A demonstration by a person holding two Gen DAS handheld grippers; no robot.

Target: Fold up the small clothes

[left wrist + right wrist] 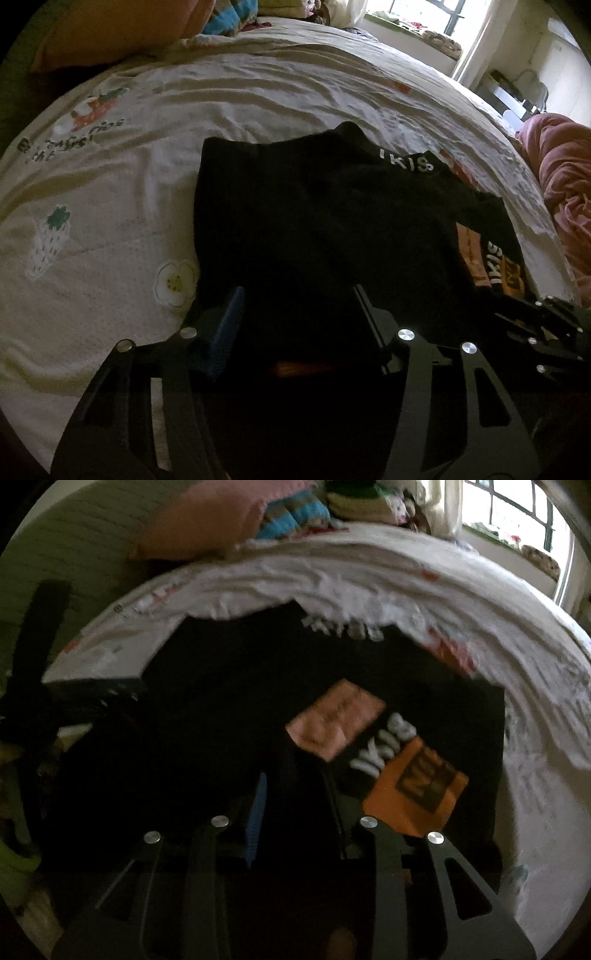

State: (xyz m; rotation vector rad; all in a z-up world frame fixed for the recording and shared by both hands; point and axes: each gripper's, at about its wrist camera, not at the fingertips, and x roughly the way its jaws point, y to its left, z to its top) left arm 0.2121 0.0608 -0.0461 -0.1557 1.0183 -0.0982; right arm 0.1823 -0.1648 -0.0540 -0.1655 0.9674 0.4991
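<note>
A small black garment [314,206] with white "IKIS" lettering on its waistband and orange tags lies on the bed sheet [147,147]. My left gripper [295,295] sits over its near edge, with black cloth lying between the spread fingers. The garment also fills the right wrist view [240,701], with a pink label [336,718] and an orange tag [417,786]. My right gripper [295,786] is over its near edge, fingers narrowly apart with dark cloth between them. That view is blurred.
The sheet is white with strawberry and flower prints [175,282]. An orange pillow [122,26] and folded clothes lie at the bed's far end. A pink blanket [565,184] lies at the right. A window [424,14] is beyond the bed.
</note>
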